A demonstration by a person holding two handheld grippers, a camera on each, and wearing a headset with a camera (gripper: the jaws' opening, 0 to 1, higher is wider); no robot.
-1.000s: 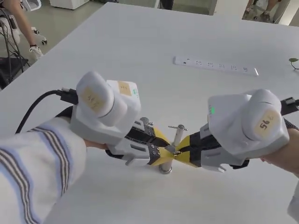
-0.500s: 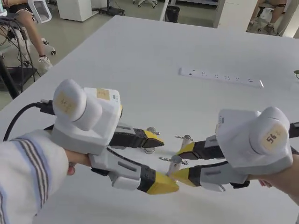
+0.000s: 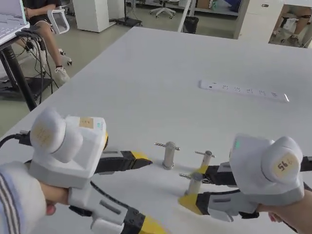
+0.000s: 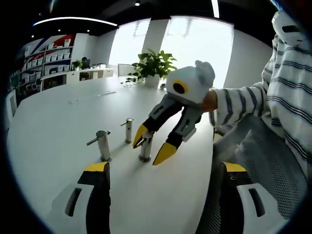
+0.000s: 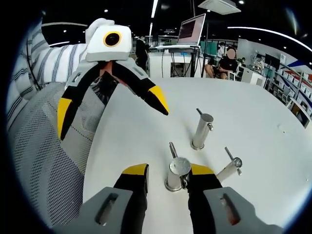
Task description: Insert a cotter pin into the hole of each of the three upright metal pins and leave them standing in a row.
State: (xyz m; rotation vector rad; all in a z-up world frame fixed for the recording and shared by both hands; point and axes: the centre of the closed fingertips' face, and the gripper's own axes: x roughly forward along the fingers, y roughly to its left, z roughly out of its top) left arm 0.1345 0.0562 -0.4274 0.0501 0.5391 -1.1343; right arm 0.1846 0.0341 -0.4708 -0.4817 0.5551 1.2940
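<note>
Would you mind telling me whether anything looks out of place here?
The metal pin between the right gripper's open jaws stands out of line with the other two pins, making a triangle rather than a row; all upright.

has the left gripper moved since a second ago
Yes. The left gripper has pulled back leftward from the pins, jaws now wide open; a second ago its tips were shut at one of them.

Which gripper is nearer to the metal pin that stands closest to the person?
Right. The right gripper has its open jaws on either side of that metal pin; the left gripper, also open, is apart from it, off to the left.
</note>
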